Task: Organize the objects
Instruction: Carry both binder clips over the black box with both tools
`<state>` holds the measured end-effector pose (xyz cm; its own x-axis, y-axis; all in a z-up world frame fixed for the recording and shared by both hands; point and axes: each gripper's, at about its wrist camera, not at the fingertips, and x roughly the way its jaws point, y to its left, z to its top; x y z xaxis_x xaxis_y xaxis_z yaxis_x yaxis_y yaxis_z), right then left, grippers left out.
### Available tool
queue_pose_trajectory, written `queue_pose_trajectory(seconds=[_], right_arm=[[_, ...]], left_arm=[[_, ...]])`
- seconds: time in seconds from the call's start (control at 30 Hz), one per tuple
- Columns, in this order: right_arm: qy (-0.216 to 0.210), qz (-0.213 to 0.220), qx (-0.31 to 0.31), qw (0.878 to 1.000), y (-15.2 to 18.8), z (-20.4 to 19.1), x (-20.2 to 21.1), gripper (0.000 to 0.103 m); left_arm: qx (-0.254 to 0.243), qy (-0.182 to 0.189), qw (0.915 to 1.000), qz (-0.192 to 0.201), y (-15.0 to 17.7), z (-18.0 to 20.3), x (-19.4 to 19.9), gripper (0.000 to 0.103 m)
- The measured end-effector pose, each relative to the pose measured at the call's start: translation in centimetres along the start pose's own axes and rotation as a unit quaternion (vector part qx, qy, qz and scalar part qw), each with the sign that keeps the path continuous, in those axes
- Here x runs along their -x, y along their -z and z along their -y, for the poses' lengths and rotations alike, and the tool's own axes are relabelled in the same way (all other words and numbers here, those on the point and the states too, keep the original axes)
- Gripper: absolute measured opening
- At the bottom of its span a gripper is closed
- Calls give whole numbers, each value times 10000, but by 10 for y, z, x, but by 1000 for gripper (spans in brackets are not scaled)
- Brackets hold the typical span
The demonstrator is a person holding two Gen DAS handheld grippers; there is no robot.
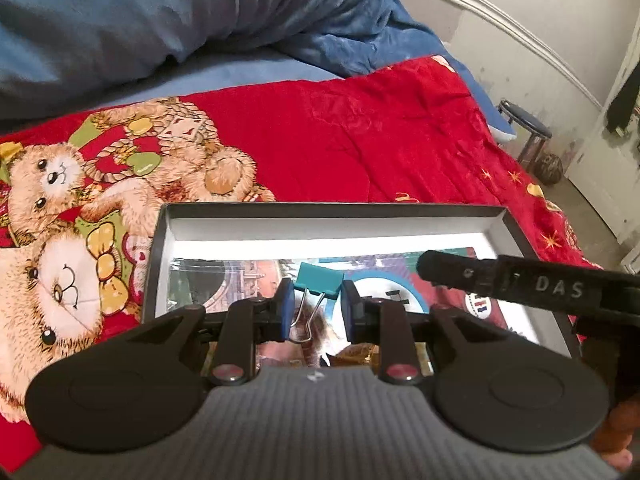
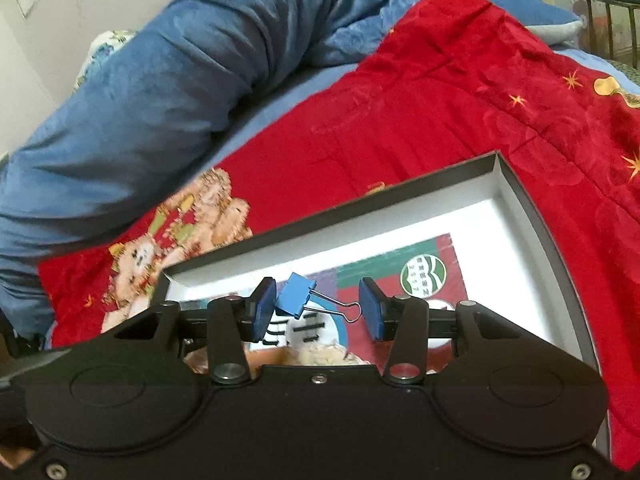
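A shallow box [image 1: 328, 211] with a dark rim and white inside lies on the red bed cover; colourful printed cards lie flat in it. My left gripper [image 1: 316, 310] hangs over the box with a teal binder clip [image 1: 319, 276] between its blue pads [image 1: 286, 304], its wire handles towards me; the pads stand a little apart from the handles. In the right wrist view my right gripper [image 2: 318, 310] is over the same box [image 2: 516, 184], with a blue binder clip [image 2: 298, 296] spanning the gap between its pads [image 2: 264, 312], tilted, wire handle near the right pad.
A red teddy-bear blanket [image 1: 360, 140] covers the bed, with a rumpled blue blanket [image 1: 160, 20] behind. The other gripper's black body [image 1: 520, 284] reaches in from the right. A round stool [image 1: 528, 128] stands by the wall beyond the bed.
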<state>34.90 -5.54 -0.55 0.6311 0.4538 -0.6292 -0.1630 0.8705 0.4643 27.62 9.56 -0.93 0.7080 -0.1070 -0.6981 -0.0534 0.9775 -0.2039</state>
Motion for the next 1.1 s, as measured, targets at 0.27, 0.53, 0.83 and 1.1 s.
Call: queue_pose_trajectory(seconds=[0.27,0.53,0.83,1.1], right_arm=[[-10,-38,-129,9999,3,3,0,44],[64,-85,-206,9997,8,7,-5,44],[99,-93,-210,9997,9,4,-8,45],[67,-77,-289,9995,10,6,-8,45]], left_arm=[[1,101,9999,-52,-4,8,-1,28],[9,172,9997,-145,0,14,-6,28],[70,259,9994,-196,1,16,-11,29],[16,310,9992,-236,1,18,-13,31]])
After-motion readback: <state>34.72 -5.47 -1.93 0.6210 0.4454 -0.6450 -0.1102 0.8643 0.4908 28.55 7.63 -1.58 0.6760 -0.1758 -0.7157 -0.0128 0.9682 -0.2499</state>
